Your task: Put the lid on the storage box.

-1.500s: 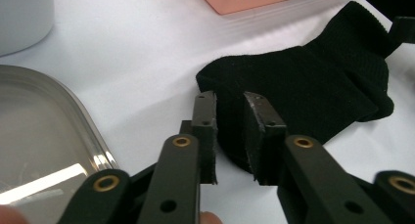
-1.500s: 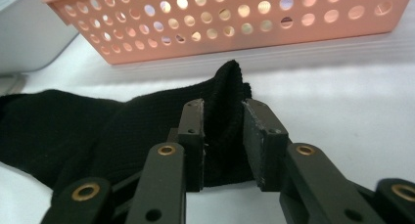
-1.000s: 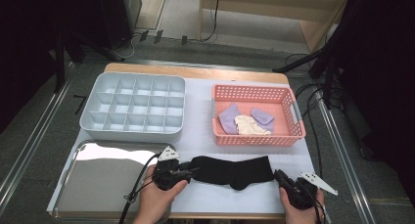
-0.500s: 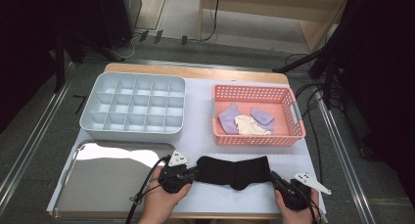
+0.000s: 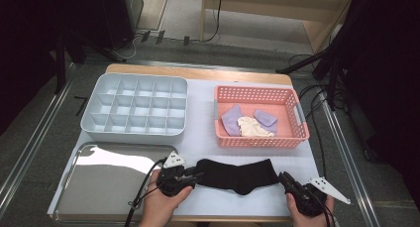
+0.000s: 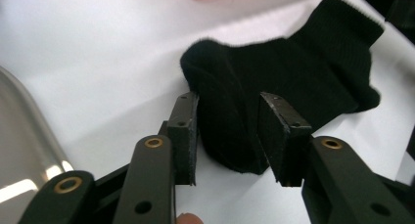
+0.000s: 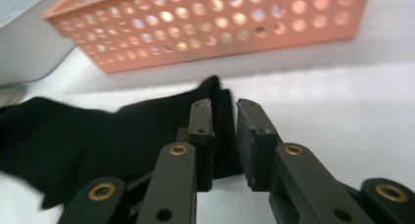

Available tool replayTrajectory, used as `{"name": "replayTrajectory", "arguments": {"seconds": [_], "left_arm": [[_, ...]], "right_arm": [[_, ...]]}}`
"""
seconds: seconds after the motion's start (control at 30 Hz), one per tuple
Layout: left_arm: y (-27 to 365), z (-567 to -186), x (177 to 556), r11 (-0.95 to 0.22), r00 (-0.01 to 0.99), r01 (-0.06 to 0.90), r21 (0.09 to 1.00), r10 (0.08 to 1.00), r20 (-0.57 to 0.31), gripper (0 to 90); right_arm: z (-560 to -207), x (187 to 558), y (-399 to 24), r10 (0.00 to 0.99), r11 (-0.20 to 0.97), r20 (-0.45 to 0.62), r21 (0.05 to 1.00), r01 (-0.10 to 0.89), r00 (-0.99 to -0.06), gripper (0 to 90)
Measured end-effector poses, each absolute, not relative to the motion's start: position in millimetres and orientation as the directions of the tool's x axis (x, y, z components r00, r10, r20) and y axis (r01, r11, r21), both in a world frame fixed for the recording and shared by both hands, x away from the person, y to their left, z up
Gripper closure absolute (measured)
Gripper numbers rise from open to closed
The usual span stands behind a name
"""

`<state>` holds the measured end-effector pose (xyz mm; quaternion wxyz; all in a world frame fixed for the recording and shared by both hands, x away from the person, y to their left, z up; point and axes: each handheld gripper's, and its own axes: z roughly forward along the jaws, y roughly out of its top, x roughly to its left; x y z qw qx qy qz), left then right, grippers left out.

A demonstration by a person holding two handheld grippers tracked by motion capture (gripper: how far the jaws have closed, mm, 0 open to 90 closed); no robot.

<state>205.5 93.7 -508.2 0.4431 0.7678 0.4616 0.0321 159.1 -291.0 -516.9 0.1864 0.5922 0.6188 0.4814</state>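
A black sock [image 5: 237,175] lies flat on the white mat near the front edge, toe to the left and cuff to the right. My left gripper [image 5: 195,176] is at the toe. In the left gripper view the toe [image 6: 230,136] sits between the jaws [image 6: 230,99], which have just been opening, and there is slack beside the pads. My right gripper [image 5: 283,177] is at the cuff. In the right gripper view the cuff [image 7: 222,131] stands between the jaws [image 7: 224,104], which have also just been opening and are narrowly parted.
A pink basket [image 5: 260,140] behind the sock holds two lilac socks and a cream one. A grey compartment tray [image 5: 133,130] stands at the back left. A shiny metal tray [image 5: 99,187] lies at the front left, beside my left hand.
Both hands have stayed almost in place at the sock's two ends. The sock now lies a little straighter and flatter on the mat.
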Motion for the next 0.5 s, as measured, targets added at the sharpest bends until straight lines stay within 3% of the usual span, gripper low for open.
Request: {"name": "replayTrajectory", "arguments": {"seconds": [0.13,0.23,0.5], "left_arm": [[94,-507,206,-0.180,0.576,0.679,0.711,0.732,-0.364,72.6],[92,-506,207,-0.194,0.590,0.679,0.708,0.718,-0.369,81.2],[93,-506,208,-0.198,0.595,0.695,0.691,0.698,-0.398,83.8]], "right_arm": [[-524,162,-279,0.920,-0.115,0.310,0.800,0.589,-0.241,74.2],[-530,166,-275,0.934,-0.098,0.284,0.788,0.608,-0.218,83.6],[-517,162,-281,0.938,-0.111,0.278,0.809,0.578,-0.208,85.7]]}}
